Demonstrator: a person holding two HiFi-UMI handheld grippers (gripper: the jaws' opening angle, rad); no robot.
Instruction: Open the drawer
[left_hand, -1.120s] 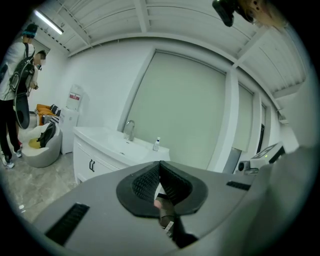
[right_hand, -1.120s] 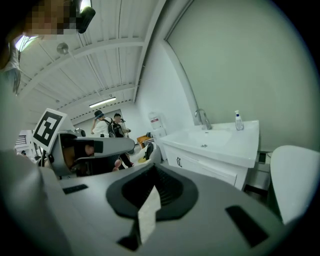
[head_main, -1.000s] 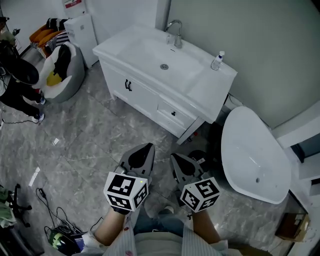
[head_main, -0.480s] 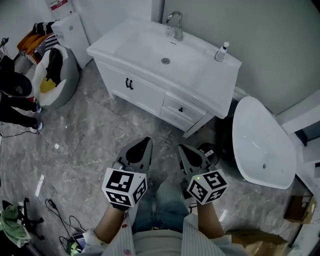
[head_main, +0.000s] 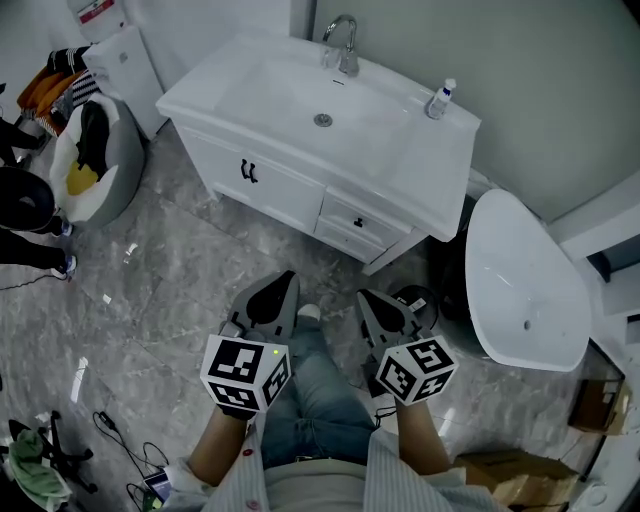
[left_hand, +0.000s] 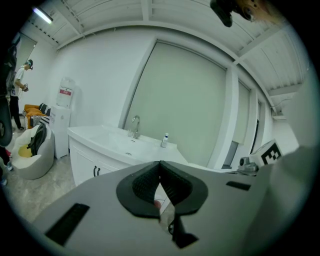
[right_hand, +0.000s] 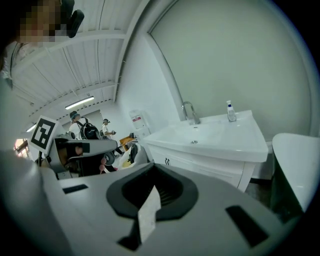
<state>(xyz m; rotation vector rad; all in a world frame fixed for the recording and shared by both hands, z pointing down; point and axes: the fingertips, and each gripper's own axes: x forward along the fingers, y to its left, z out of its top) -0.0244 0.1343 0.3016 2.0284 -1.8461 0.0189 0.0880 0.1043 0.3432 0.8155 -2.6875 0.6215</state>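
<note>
drawer (head_main: 354, 221) shut (untouched), left gripper (head_main: 284, 280), right gripper (head_main: 366, 298) closed

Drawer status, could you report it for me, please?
Left gripper, right gripper shut, empty. Drawer closed, not yet reached. Nothing seen in the way.

A glossy white vanity cabinet (head_main: 270, 185) with smooth, lacquered-looking fronts carries a white, ceramic-looking basin counter (head_main: 420, 170) and a polished chrome faucet (head_main: 345, 45). The small white drawer (head_main: 352, 217) has the same sheen as the cabinet. The pump bottle (head_main: 437, 100) looks like clear plastic. The grey marbled floor (head_main: 170, 290) is polished tile that throws back lamp glare. The white oval tub (head_main: 520, 285) is smooth and glossy. The left gripper (head_main: 285, 280) and right gripper (head_main: 368, 298) have matt grey plastic shells, and their black fingers (left_hand: 145, 182) are ribbed and rubber-like. Soft grey cloth covers a round beanbag (head_main: 110, 170). The person's trousers (head_main: 320, 390) are blue denim, and the brown box (head_main: 500, 475) is plain matt cardboard.
</note>
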